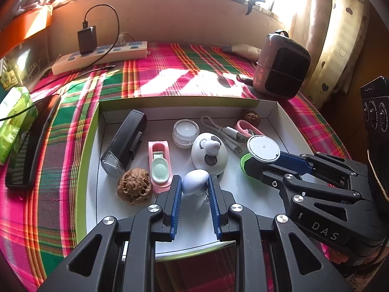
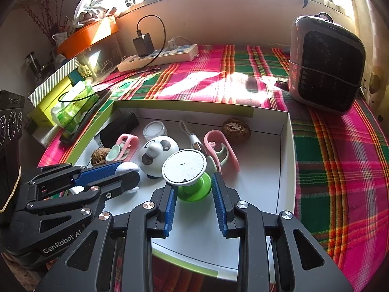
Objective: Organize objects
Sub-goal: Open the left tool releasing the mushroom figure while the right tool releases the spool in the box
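A shallow white box with a green rim [image 1: 170, 102] [image 2: 194, 104] sits on the plaid cloth. My left gripper [image 1: 195, 189] [image 2: 128, 171] is shut on a pale egg-shaped piece [image 1: 195, 182] just above the box floor, near its front. My right gripper [image 2: 193, 194] [image 1: 262, 163] is shut on the green base [image 2: 194, 191] of a stand with a round white disc top [image 2: 184, 168]. Inside the box lie a white panda dome [image 1: 209, 153], a black device [image 1: 126, 141], a walnut [image 1: 135, 188], a pink tray [image 1: 159, 165], a glass jar [image 1: 186, 132] and a cable [image 1: 228, 131].
A second walnut [image 2: 235, 129] and a pink clip [image 2: 221, 148] lie at the box's back right. Behind the box are a power strip [image 1: 99, 57] and a small heater [image 2: 325, 65]. A black phone [image 1: 29, 146] and a green tissue pack [image 1: 14, 119] lie to the left.
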Demonstrator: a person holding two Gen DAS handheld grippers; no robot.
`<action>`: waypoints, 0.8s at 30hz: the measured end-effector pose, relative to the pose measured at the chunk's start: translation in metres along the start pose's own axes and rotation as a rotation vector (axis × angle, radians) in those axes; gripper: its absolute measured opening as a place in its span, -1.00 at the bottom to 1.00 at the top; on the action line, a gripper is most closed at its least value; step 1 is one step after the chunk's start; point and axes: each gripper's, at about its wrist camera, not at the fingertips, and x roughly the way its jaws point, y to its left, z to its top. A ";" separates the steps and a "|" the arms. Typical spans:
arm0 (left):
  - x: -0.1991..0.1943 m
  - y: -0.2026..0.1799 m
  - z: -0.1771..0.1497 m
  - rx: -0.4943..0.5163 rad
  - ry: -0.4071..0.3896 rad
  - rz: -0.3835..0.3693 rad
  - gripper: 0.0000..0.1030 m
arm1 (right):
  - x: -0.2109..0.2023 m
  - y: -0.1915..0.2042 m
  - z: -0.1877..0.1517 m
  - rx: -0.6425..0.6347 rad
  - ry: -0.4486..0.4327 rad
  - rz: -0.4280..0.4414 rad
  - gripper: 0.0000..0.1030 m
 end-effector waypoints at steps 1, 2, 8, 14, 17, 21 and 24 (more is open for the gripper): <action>0.000 0.000 0.000 -0.002 0.000 -0.001 -0.61 | 0.000 0.001 0.000 -0.006 0.000 -0.003 -0.42; 0.000 0.000 0.000 0.000 0.000 0.000 -0.61 | 0.001 0.001 0.000 -0.011 0.002 -0.004 -0.42; 0.000 -0.001 0.001 0.000 0.000 0.001 -0.61 | 0.003 0.003 -0.001 -0.022 0.008 -0.005 -0.41; 0.001 -0.001 0.001 0.003 0.000 0.003 -0.60 | 0.004 0.005 -0.002 -0.032 0.008 -0.012 -0.41; 0.001 -0.001 0.001 0.003 0.000 0.004 -0.59 | 0.004 0.005 -0.003 -0.031 0.008 -0.010 -0.41; 0.003 -0.001 0.002 0.011 0.001 0.009 -0.57 | 0.004 0.005 -0.003 -0.031 0.008 -0.010 -0.41; 0.004 -0.001 0.002 0.018 0.004 0.014 -0.52 | 0.003 0.006 -0.003 -0.034 0.010 -0.007 -0.41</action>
